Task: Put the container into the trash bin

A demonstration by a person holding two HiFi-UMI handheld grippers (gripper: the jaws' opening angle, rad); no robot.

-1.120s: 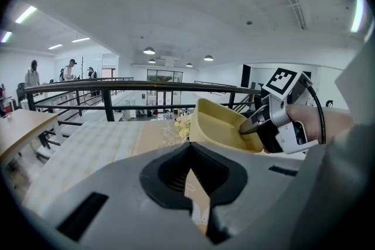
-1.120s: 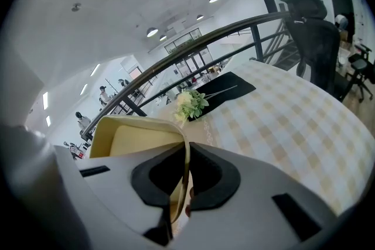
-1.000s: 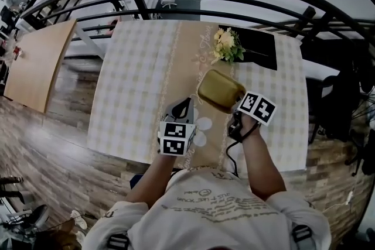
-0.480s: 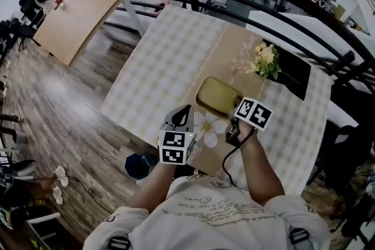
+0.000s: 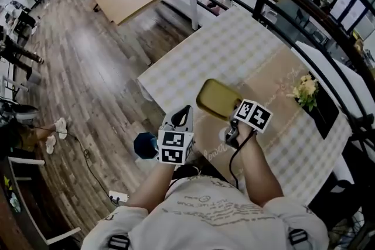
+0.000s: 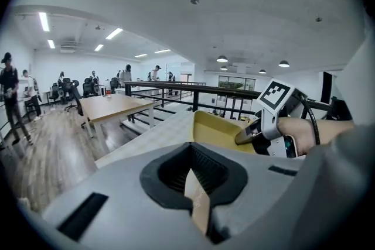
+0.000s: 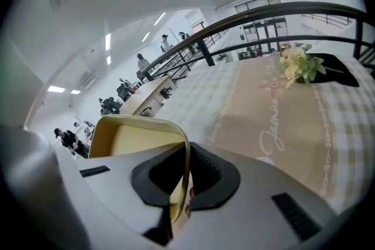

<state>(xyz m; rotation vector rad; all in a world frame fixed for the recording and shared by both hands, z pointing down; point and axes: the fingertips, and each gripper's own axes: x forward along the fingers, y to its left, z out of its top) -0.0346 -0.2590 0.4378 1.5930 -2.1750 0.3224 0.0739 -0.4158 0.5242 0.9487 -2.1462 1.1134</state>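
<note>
The right gripper [image 5: 233, 116] was clamped on the rim of the yellow container [image 5: 218, 98], holding it aloft over the checked table [image 5: 193, 61], seemingly for carrying to the dark blue trash bin [image 5: 142, 145] on the floor, while the left gripper [image 5: 186, 110] hovered alongside, closed and empty.

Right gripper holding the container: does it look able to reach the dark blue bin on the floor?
Probably yes. The right gripper grips the container over the table; the bin stands on open floor beside the table, only the left gripper near the path.
</note>
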